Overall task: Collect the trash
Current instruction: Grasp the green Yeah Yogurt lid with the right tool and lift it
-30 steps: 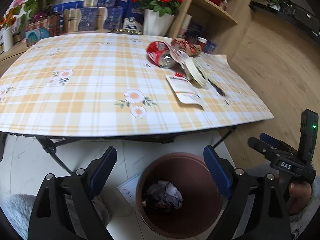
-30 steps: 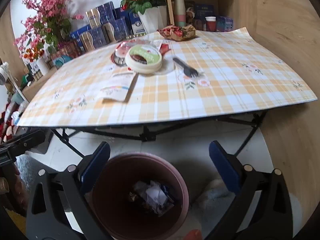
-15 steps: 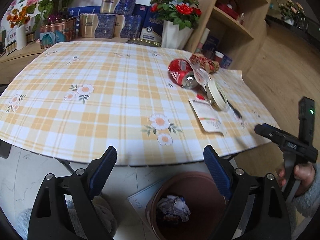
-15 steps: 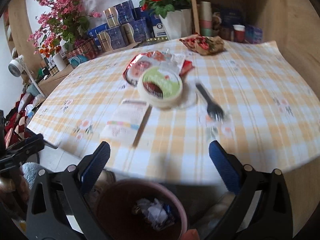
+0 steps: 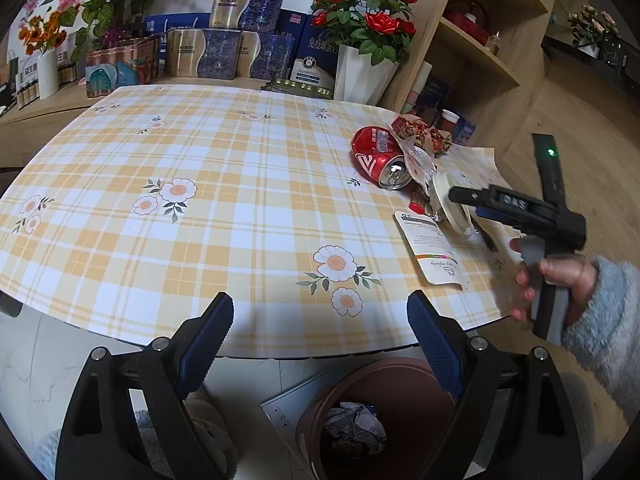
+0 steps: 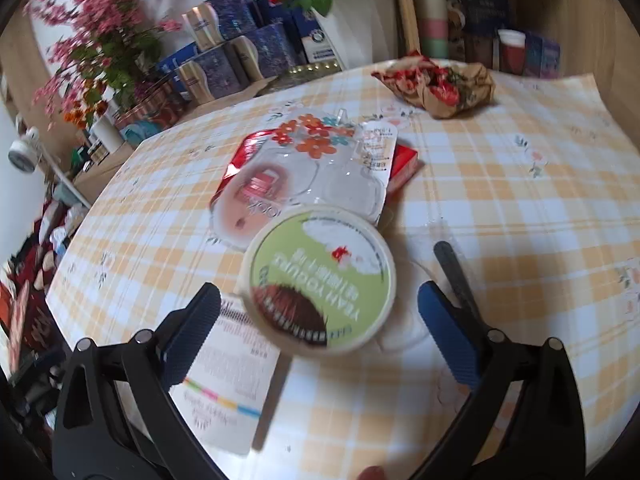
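On table point(image 5: 208, 168), one can point(image 5: 378, 156), one yogurt tub point(image 6: 322, 280)

Likely a home: flower vases point(image 5: 362, 74), checked tablecloth point(image 5: 224, 184).

**Trash sitting in a cluster on the table's right side, bin waiting below the near edge**

The can point(image 5: 380, 156) is lying on its side on the table point(image 5: 200, 208), with the crumpled wrapper point(image 6: 436, 84) sitting behind it. The yogurt cup point(image 6: 322, 276) is resting just in front of the clear blister pack point(image 6: 316, 172), the flat pouch point(image 6: 228, 376) lying at its near left, the fork point(image 6: 456, 276) lying to its right. The bin point(image 5: 384, 412) is standing on the floor below, crumpled trash point(image 5: 352, 424) sitting inside.
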Available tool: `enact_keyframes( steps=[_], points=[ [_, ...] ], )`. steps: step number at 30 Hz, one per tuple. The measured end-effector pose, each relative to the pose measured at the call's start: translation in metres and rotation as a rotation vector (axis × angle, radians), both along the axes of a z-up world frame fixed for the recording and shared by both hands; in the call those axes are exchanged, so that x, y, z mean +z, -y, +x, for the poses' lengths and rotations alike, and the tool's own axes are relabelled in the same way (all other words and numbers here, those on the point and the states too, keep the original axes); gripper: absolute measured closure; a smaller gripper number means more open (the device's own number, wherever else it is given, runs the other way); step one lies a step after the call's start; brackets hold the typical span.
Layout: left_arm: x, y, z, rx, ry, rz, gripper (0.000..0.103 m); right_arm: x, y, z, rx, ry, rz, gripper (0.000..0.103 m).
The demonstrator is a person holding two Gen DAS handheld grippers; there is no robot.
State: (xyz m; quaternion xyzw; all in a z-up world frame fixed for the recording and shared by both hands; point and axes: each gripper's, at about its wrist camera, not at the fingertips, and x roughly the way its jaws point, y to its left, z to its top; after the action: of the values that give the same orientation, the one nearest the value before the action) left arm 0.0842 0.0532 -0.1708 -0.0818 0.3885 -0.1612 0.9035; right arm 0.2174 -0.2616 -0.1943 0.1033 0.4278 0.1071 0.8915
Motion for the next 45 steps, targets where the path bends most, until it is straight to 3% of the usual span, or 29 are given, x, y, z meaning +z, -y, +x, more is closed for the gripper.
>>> enact_keyframes(
  steps=[6, 9, 15, 22, 29, 36, 41, 45],
  points=[
    [-0.003, -0.004, 0.006, 0.008, -0.019, -0.045, 0.017, -0.015, 0.007, 0.018, -0.035, -0.058, 0.084, 0.007],
    [-0.004, -0.003, 0.009, 0.007, -0.027, -0.059, 0.017, -0.016, 0.007, 0.021, -0.018, -0.066, 0.106, 0.014],
    [-0.003, 0.008, 0.011, -0.03, -0.028, -0.029, 0.019, 0.0, 0.008, 0.011, -0.013, -0.001, 0.082, 0.016],
    [0.004, 0.037, 0.027, -0.085, -0.062, -0.03, 0.019, 0.026, 0.027, -0.023, -0.066, 0.069, 0.128, 0.016],
    [-0.003, 0.102, 0.06, -0.159, -0.131, 0.038, 0.007, 0.036, 0.042, -0.075, -0.1, 0.117, 0.117, 0.016],
    [-0.023, 0.16, 0.092, -0.175, -0.179, 0.155, 0.006, 0.029, 0.053, -0.123, -0.128, 0.109, 0.073, 0.016],
    [-0.031, 0.182, 0.105, -0.155, -0.164, 0.269, 0.006, 0.023, 0.069, -0.14, -0.165, 0.085, 0.093, 0.016],
    [-0.039, 0.191, 0.115, -0.141, -0.193, 0.303, 0.006, 0.022, 0.077, -0.148, -0.189, 0.088, 0.103, 0.016]
  ],
)
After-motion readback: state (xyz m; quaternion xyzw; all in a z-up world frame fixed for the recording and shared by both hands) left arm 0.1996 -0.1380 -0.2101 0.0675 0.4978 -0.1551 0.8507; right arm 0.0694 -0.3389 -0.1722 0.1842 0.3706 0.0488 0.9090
